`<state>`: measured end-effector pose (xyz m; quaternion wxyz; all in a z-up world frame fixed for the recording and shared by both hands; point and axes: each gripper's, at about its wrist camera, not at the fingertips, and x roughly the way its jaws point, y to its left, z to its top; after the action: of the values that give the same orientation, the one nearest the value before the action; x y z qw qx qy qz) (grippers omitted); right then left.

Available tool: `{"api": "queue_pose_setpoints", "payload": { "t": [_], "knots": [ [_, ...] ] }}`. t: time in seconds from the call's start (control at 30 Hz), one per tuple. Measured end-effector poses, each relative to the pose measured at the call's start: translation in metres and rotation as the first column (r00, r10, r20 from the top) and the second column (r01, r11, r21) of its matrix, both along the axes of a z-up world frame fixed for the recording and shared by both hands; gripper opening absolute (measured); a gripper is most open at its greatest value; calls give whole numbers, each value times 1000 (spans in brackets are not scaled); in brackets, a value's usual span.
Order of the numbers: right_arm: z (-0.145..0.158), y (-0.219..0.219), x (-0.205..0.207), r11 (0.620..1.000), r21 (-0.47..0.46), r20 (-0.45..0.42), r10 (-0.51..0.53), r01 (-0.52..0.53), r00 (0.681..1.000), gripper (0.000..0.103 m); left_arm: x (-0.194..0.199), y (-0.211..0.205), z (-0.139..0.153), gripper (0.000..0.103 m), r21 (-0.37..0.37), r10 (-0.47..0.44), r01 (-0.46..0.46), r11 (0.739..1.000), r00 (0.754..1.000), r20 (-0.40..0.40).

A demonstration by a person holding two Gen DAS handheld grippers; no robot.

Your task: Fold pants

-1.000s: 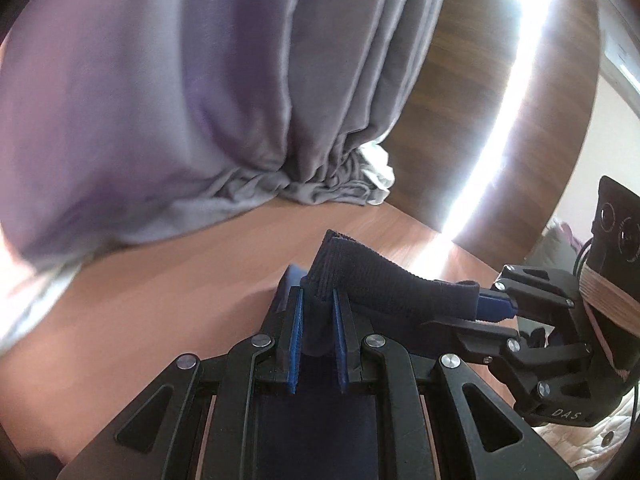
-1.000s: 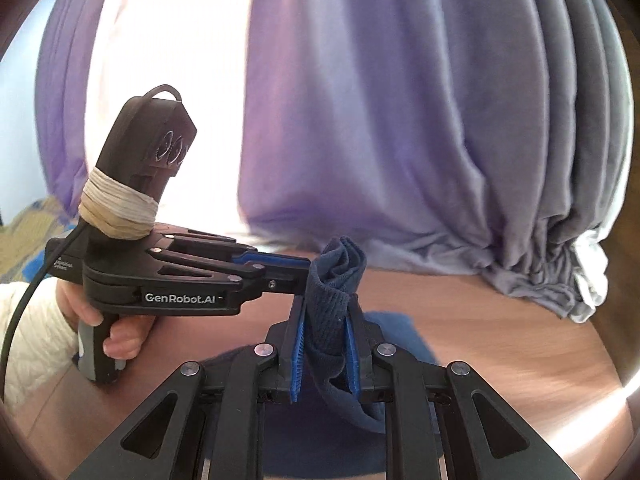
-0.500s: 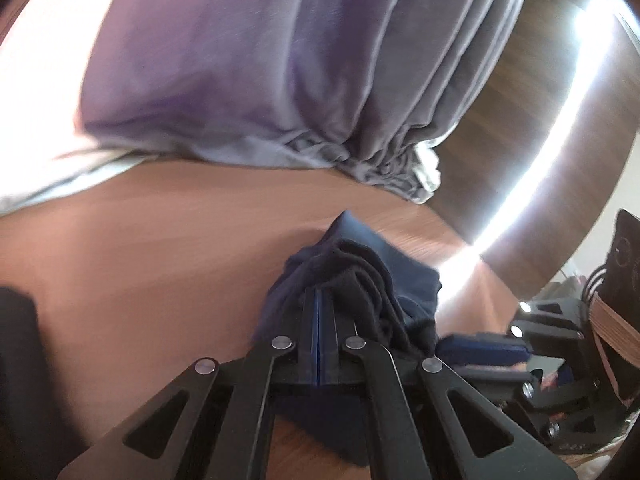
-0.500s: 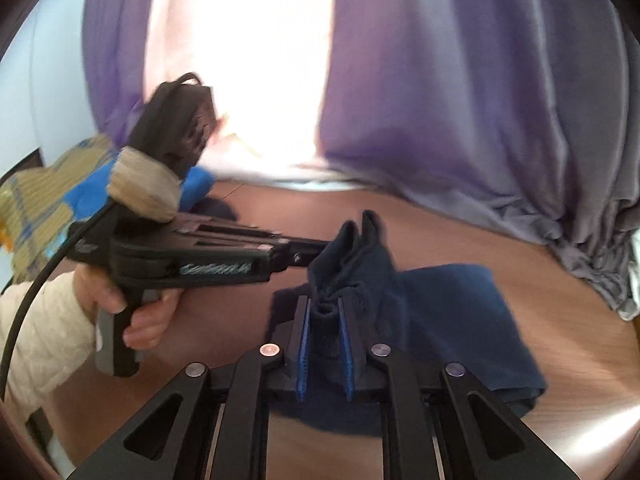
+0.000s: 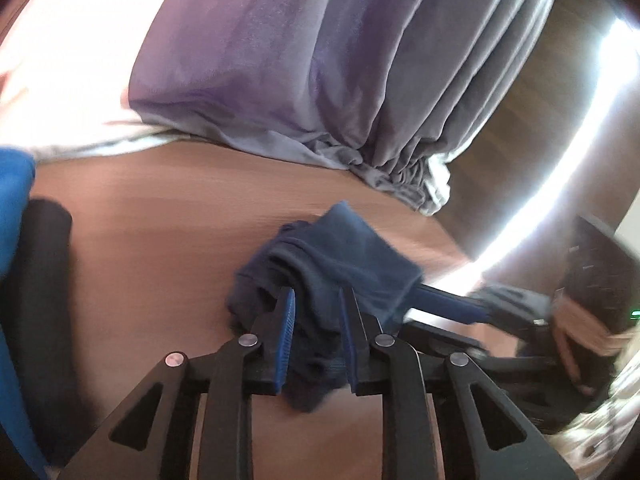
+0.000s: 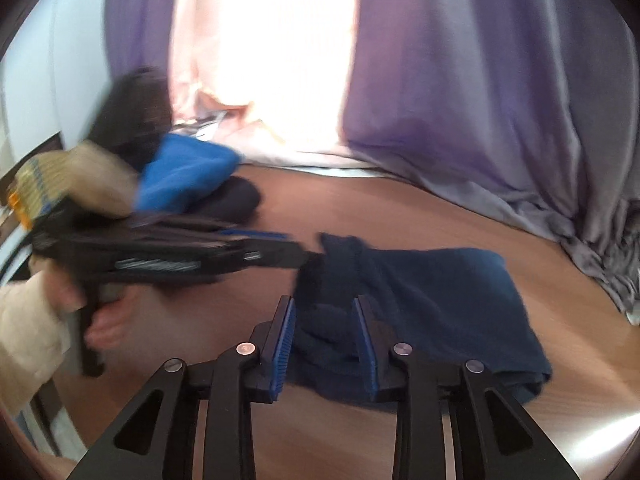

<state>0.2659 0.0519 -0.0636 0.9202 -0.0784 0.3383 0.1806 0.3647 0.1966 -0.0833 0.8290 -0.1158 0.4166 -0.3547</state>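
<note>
Right wrist: navy pants (image 6: 420, 304) lie bunched between the parted right tool (image 6: 326, 332).

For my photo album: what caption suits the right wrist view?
Open right tongs straddle navy pants on the wooden table.

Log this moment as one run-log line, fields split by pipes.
task: fold pants | left gripper: open over bunched edge | right gripper: open | navy pants: folded, lying on wooden table | phase: release
</note>
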Motion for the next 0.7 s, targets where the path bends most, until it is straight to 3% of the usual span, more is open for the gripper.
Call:
{"api": "queue_pose_setpoints", "payload": {
  "t": [0.17, 0.3, 0.5, 0.7],
  "knots": [
    [-6, -29, 13, 997, 21, -36, -72, 73, 997, 31, -10, -21, 6, 25, 41, 22, -22, 999, 1000, -7],
    [-12, -39, 20, 997, 8, -40, -75, 75, 996, 31, -2, -27, -2, 27, 121, 103, -102, 987, 995, -6],
    [-16, -32, 22, 997, 68, -56, -18, 22, 998, 31, 17, -24, -9, 27, 111, 132, -129, 985, 991, -23],
    [-22, -19, 26, 994, 111, -68, 27, -19, 997, 31, 38, -24, -15, 27, 155, 110, -105, 982, 994, -28]
  ]
}}
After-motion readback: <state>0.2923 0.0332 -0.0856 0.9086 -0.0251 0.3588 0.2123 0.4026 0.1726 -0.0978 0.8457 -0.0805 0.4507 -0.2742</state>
